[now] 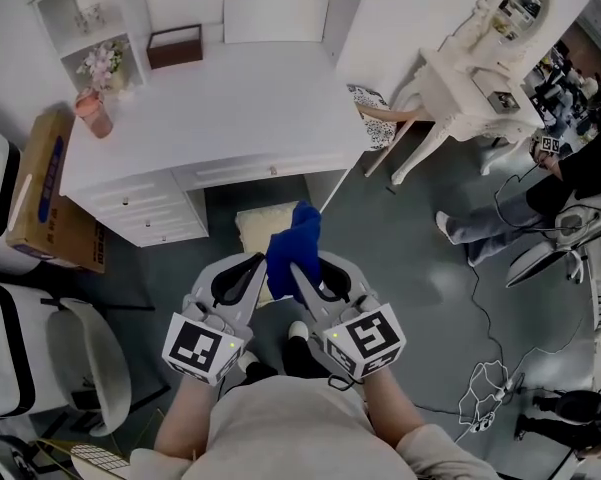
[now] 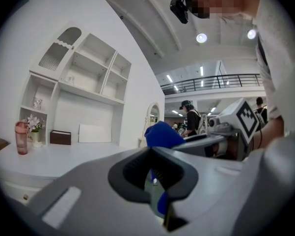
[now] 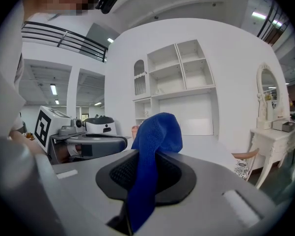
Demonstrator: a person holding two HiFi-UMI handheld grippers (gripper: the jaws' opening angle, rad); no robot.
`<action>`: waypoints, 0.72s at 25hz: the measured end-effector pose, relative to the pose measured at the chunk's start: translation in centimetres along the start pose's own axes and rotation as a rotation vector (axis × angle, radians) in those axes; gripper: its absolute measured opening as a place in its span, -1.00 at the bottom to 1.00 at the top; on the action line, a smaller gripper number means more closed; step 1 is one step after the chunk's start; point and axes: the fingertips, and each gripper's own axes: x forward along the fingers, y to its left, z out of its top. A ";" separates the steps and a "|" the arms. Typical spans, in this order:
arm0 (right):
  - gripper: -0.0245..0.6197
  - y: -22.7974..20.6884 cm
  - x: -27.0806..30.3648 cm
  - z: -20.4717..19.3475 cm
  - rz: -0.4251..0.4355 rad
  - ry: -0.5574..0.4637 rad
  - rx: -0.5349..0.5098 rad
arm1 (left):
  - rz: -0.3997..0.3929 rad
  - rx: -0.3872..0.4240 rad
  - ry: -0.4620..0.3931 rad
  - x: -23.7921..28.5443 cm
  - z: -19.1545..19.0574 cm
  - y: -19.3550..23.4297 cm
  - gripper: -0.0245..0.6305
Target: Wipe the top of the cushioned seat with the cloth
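The blue cloth point(image 1: 293, 248) hangs in the air between my two grippers, close in front of the person's chest. My right gripper point(image 1: 298, 271) is shut on the blue cloth point(image 3: 157, 132), which bulges up over the jaws and trails down between them. My left gripper point(image 1: 256, 268) sits beside it on the left, its jaws closed with a blue strip of the cloth point(image 2: 163, 134) showing between them. The cream cushioned seat point(image 1: 252, 226) stands below, tucked under the white desk point(image 1: 230, 108), partly hidden by the cloth. Both grippers point(image 2: 151, 151) point(image 3: 152, 154) are well above the seat.
On the desk stand a pink bottle point(image 1: 95, 114), flowers and a brown box point(image 1: 175, 45). A cardboard box point(image 1: 45, 188) and a white chair point(image 1: 90, 363) are at the left. A white dressing table point(image 1: 475, 83), a seated person point(image 1: 580, 173) and floor cables point(image 1: 485, 388) are at the right.
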 end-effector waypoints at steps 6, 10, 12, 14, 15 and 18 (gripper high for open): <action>-0.70 0.6 -0.3 1.2 -0.002 -0.034 -0.001 | -0.007 0.011 0.001 -0.5 0.7 -0.5 -0.93; -0.70 0.9 -0.4 1.7 -0.008 -0.047 -0.009 | -0.010 0.013 -0.009 -0.7 1.1 -0.6 -0.93; -0.70 1.1 -0.5 2.0 -0.008 -0.055 -0.014 | -0.012 0.014 -0.015 -0.8 1.3 -0.6 -0.93; -0.70 1.4 -0.6 2.3 -0.009 -0.063 -0.018 | -0.012 0.015 -0.020 -1.0 1.5 -0.7 -0.93; -0.70 1.5 -0.7 2.5 -0.010 -0.065 -0.019 | -0.011 0.015 -0.021 -1.1 1.5 -0.7 -0.93; -0.70 1.8 -0.7 2.9 -0.011 -0.075 -0.022 | -0.007 0.015 -0.022 -1.5 1.7 -0.6 -0.93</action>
